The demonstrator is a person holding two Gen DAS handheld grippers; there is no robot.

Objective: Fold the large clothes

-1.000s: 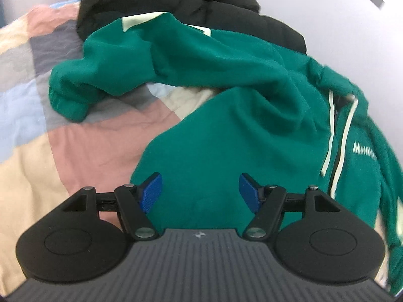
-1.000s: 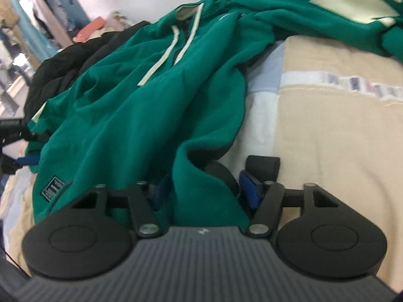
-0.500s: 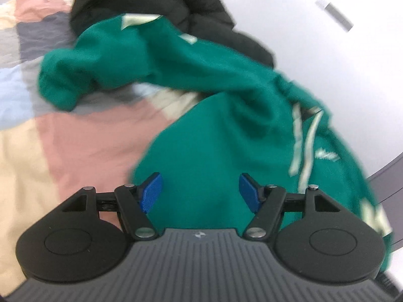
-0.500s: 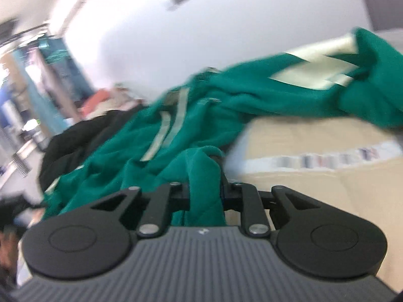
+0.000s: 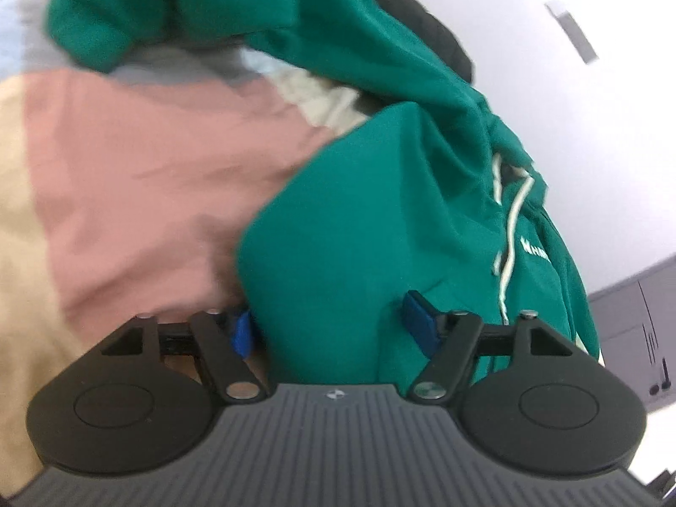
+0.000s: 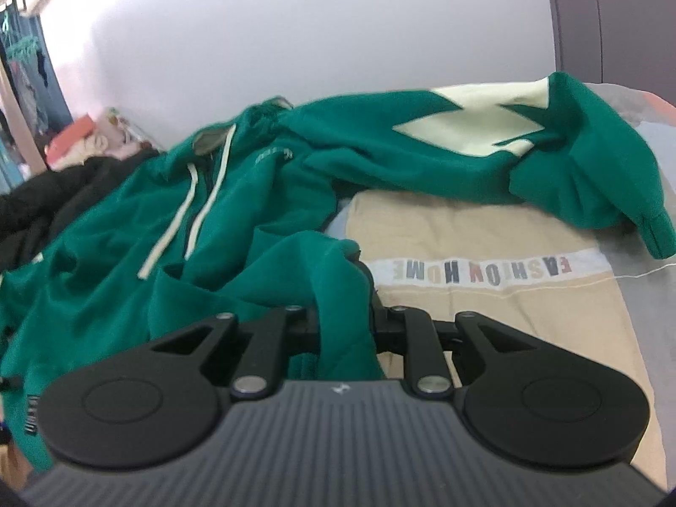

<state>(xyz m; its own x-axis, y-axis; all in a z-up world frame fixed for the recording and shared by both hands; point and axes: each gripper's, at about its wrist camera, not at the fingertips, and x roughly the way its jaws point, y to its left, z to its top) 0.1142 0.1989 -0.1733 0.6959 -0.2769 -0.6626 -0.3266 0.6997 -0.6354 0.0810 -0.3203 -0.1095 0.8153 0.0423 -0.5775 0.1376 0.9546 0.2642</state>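
Note:
A green hoodie (image 5: pixel 359 219) with cream drawstrings (image 5: pixel 511 228) lies crumpled on the patchwork bed cover (image 5: pixel 126 169). My left gripper (image 5: pixel 327 321) is low over its near edge. A fold of the green cloth fills the gap between the blue pads (image 5: pixel 418 321), and the jaws are closing on it. In the right wrist view the hoodie (image 6: pixel 253 194) spreads to the left, with one sleeve (image 6: pixel 486 126) bearing a cream patch stretched out to the right. My right gripper (image 6: pixel 344 321) is shut on a bunched piece of its hem and holds it just above the bed.
A black jacket (image 5: pixel 426 21) is heaped behind the hoodie by the white wall, and shows too as a black jacket (image 6: pixel 42 194) at far left. The beige bed cover (image 6: pixel 486 317) with a lettered strip lies to the right. A grey door (image 6: pixel 612 12) stands at the back right.
My left gripper sank onto the hoodie's near edge, and cloth now sits between its pads. My right gripper closed on the hem and lifted it while tilting up.

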